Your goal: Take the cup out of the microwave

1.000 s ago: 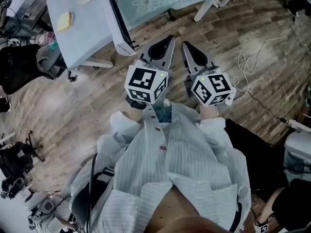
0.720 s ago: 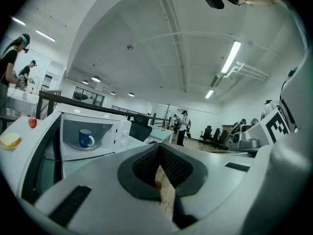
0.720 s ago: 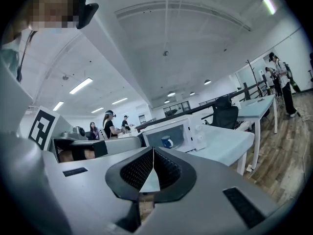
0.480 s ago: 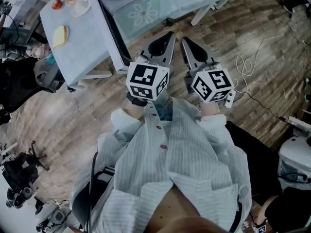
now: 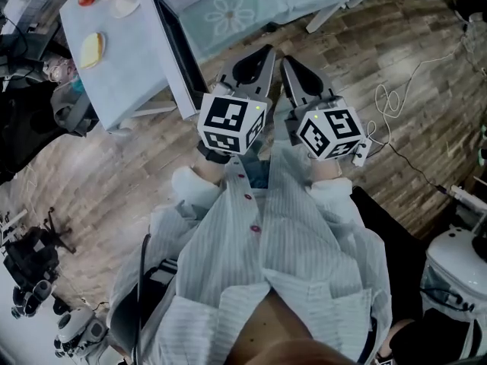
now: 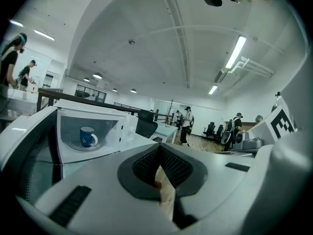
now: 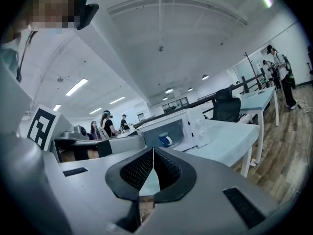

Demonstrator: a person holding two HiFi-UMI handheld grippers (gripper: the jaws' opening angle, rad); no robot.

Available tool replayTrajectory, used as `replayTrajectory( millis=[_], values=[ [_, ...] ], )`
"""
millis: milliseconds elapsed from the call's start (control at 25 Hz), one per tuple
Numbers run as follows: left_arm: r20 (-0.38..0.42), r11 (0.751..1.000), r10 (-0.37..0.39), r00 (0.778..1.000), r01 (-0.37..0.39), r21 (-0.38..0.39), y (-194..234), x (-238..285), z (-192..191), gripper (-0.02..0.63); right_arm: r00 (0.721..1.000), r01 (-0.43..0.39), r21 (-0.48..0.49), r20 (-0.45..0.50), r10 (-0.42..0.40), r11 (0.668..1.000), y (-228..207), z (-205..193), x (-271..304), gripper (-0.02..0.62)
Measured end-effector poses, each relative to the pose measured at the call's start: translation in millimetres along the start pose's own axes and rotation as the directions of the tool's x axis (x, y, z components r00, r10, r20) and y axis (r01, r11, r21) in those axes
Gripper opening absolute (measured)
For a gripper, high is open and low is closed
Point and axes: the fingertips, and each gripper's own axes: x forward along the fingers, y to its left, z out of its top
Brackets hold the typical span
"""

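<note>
A blue cup [image 6: 87,136] stands on the turntable inside a white microwave [image 6: 117,131]. Its door [image 6: 29,151] hangs open on the left. In the right gripper view the same cup [image 7: 165,139] shows small inside the microwave [image 7: 188,126], which sits on a pale table [image 7: 230,141]. My left gripper [image 6: 159,147] and right gripper [image 7: 153,150] are both shut and empty, well short of the microwave. From the head view they are held side by side in front of the person's chest, left gripper [image 5: 266,52] and right gripper [image 5: 288,61], pointing at the table.
A second table [image 5: 122,59] at the left carries small plates of food [image 5: 91,48]. The open door [image 5: 173,52] juts toward me between the tables. A black office chair [image 7: 226,107] stands behind the table. Cables [image 5: 396,97] lie on the wooden floor at the right. Several people stand far off.
Both grippers have moved forward together toward the tables, which now sit closer in the head view. Their jaws have stayed shut.
</note>
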Motion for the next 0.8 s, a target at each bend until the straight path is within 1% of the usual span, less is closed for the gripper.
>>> replayTrajectory(
  millis=[200,480,640,800],
  values=[
    [0.000,0.998,0.061,0.998,-0.061,-0.016,23.3,19.7,-1.8,0.009,0.998,-0.047,0.011,-0.030,0.047,0.999,-15.7,-2.3,28.8,0.035],
    [0.016,0.987,0.159,0.987,-0.159,-0.026,42.0,61.4,11.2,0.008,0.987,-0.147,0.000,-0.057,0.147,0.989,-51.1,21.6,68.6,0.035],
    [0.036,0.976,0.217,0.975,-0.216,-0.035,53.1,93.0,25.0,0.009,0.975,-0.210,-0.016,-0.077,0.208,0.978,-73.0,40.2,89.9,0.035],
    [0.061,0.955,0.294,0.954,-0.291,-0.049,70.5,118.5,44.5,0.009,0.955,-0.282,-0.032,-0.103,0.278,0.959,-90.1,63.4,116.3,0.035]
  ],
)
